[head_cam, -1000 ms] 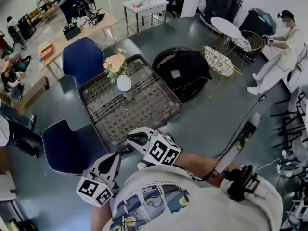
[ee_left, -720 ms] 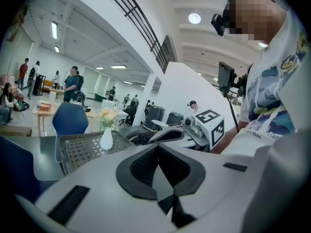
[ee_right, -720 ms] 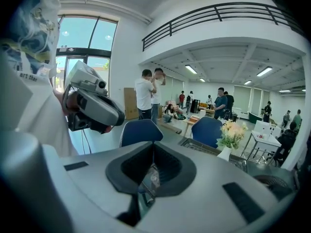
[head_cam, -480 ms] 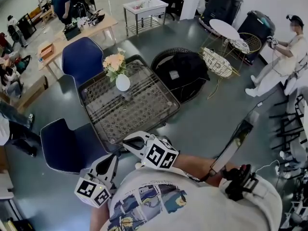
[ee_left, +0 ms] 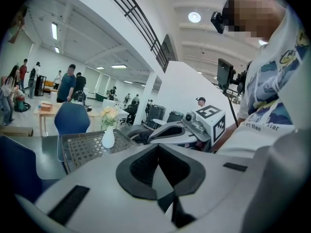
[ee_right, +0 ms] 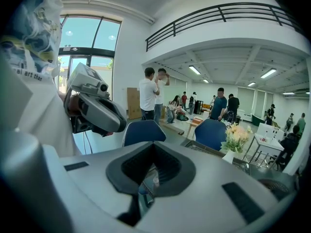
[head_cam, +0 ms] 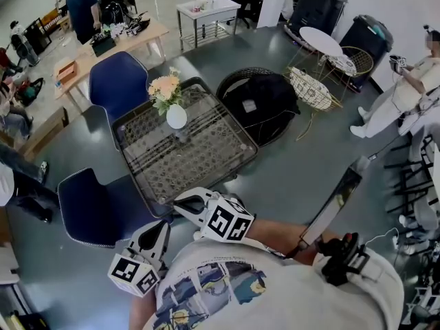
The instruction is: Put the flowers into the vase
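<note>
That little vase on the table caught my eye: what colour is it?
White. The vase shows best in the head view.

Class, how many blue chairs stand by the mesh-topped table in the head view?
2. One blue chair stands at the table's far left corner, beyond the vase; the other stands at its near left side. The person's torso may hide more.

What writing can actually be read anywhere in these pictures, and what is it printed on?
"art than": on the person's T-shirt, seen in the left gripper view; the rest of that line is unclear.
Marker cubes: black-and-white square patterns only, no words.
Anything else in the room: too small or blurred to read.
</note>
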### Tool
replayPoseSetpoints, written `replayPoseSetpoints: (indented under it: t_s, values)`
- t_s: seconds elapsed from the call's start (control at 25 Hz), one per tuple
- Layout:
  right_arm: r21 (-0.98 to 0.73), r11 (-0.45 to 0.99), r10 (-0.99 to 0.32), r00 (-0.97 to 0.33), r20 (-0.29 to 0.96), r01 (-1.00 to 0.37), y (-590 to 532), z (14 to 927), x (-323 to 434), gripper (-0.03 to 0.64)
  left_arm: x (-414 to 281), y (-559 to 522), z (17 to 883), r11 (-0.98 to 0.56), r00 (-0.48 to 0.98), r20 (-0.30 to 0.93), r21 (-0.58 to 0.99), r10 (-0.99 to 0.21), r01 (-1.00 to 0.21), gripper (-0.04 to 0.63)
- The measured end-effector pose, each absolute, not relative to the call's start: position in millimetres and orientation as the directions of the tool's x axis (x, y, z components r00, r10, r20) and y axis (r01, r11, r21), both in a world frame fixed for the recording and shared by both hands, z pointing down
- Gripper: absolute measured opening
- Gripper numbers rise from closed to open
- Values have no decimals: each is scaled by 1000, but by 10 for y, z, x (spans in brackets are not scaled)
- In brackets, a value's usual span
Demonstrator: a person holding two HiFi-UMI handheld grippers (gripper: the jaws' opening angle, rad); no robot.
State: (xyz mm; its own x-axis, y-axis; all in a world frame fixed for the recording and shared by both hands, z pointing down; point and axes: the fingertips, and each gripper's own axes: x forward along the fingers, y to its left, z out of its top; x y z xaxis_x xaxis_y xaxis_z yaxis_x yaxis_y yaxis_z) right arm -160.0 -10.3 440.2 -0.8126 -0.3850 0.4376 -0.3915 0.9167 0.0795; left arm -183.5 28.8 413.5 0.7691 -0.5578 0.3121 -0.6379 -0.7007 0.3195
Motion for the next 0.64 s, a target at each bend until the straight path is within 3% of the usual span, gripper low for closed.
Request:
replayPoseSetpoints:
  t_s: [0.64]
  values:
    - [83,927,-362,-809,463,-367,-242,4425,-1648,10,-1846,148,4129,-691,766,303,331,-567,-642,9]
